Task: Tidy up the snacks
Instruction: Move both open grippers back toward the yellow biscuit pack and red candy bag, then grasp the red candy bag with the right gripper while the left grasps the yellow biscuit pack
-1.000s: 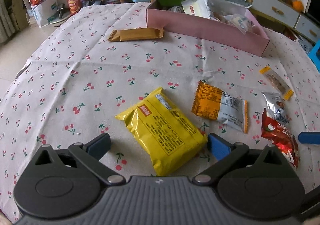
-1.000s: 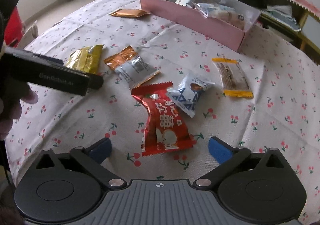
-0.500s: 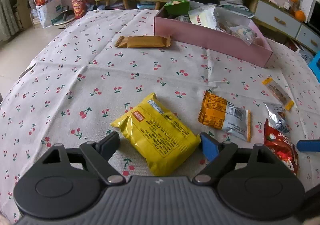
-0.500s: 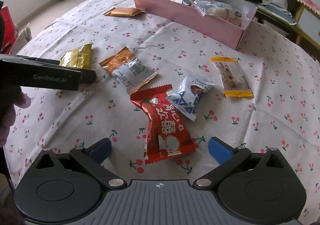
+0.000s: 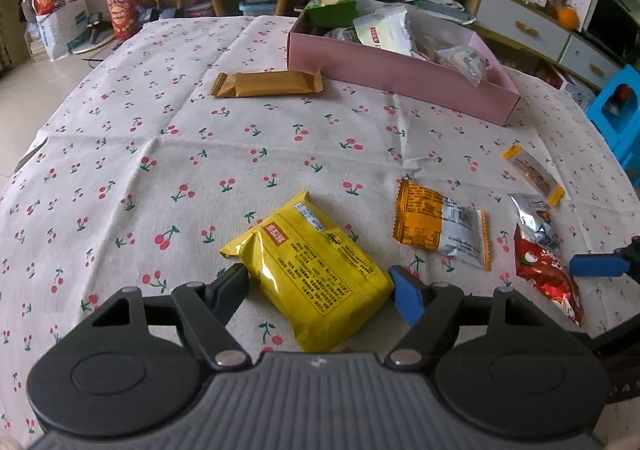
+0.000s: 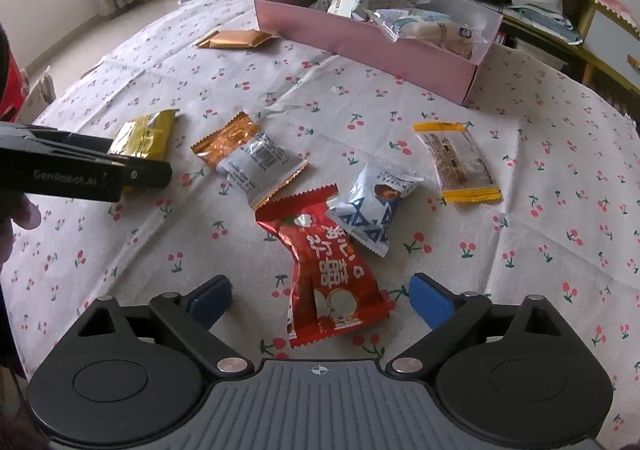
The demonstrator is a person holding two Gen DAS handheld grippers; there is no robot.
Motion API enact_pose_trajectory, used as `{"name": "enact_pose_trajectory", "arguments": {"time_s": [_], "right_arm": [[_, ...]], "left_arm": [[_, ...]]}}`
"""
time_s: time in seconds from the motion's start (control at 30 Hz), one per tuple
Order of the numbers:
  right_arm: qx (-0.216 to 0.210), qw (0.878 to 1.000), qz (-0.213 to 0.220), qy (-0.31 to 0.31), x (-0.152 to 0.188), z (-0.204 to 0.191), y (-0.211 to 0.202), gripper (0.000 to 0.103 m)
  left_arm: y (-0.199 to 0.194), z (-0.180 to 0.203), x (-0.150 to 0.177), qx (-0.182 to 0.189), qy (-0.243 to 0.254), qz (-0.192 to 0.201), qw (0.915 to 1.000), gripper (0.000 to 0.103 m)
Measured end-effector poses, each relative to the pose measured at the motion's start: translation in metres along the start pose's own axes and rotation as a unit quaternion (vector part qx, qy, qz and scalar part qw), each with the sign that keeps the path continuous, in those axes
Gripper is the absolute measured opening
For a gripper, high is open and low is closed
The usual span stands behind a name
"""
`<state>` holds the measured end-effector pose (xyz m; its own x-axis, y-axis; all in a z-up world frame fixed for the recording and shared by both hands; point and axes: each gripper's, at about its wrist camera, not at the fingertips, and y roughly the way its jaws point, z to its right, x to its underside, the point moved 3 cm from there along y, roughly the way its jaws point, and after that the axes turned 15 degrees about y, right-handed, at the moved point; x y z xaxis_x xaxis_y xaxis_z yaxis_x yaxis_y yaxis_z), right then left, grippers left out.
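Observation:
A yellow snack packet (image 5: 316,270) lies on the cherry-print tablecloth between the fingers of my left gripper (image 5: 320,284), whose pads touch both its sides. It also shows in the right wrist view (image 6: 146,135). My right gripper (image 6: 320,300) is open around the near end of a red packet (image 6: 328,270). An orange and silver packet (image 6: 250,157), a white and blue packet (image 6: 372,205) and a clear yellow-ended bar (image 6: 456,163) lie beyond. A pink box (image 5: 400,73) full of snacks stands at the back.
A gold-brown bar (image 5: 266,83) lies left of the pink box. The left gripper's body (image 6: 80,169) crosses the left side of the right wrist view. Drawers, bags and a blue stool (image 5: 618,117) stand around the table.
My left gripper has moved forward and closed in until its pads touch the yellow packet. My right gripper has crept forward around the red packet, still open.

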<state>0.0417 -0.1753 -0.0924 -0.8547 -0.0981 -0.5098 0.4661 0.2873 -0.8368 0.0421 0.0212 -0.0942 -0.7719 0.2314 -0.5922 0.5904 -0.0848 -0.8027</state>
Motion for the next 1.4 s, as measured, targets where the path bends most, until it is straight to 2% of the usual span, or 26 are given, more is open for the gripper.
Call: {"name": "enact_pose_trajectory", "arguments": {"time_s": [0.13, 0.2, 0.3, 0.43, 0.57, 0.8, 1.2, 1.4], "right_arm": [[-0.005, 1.0, -0.002, 0.01, -0.004, 0.0, -0.002, 0.082], [-0.012, 1.0, -0.003, 0.019, -0.006, 0.0, -0.004, 0.072], [-0.014, 1.0, -0.005, 0.024, -0.007, -0.001, -0.005, 0.062], [-0.012, 1.0, -0.006, 0.023, -0.007, -0.003, -0.005, 0.056], [-0.013, 0.999, -0.006, 0.03, -0.008, -0.002, -0.006, 0.044], [-0.022, 0.999, -0.014, 0.045, -0.009, -0.003, -0.008, 0.044], [-0.075, 0.99, -0.027, 0.118, -0.019, -0.001, -0.019, 0.043], [-0.086, 0.986, -0.014, 0.14, -0.026, 0.003, -0.028, 0.043]], "left_arm": [[0.0, -0.007, -0.004, 0.021, -0.013, -0.003, 0.9997, 0.069], [0.001, -0.01, -0.006, 0.029, -0.021, -0.006, 0.9993, 0.069], [0.002, -0.011, -0.009, 0.041, -0.024, -0.007, 0.9988, 0.069], [0.003, -0.008, -0.011, 0.042, -0.015, -0.011, 0.9989, 0.068], [0.003, -0.006, -0.01, 0.043, -0.009, -0.015, 0.9989, 0.068], [0.003, -0.007, -0.011, 0.047, -0.007, -0.017, 0.9987, 0.068], [-0.001, -0.006, -0.022, 0.067, -0.006, -0.009, 0.9977, 0.068], [-0.002, -0.008, -0.031, 0.093, -0.013, -0.009, 0.9956, 0.068]]}}
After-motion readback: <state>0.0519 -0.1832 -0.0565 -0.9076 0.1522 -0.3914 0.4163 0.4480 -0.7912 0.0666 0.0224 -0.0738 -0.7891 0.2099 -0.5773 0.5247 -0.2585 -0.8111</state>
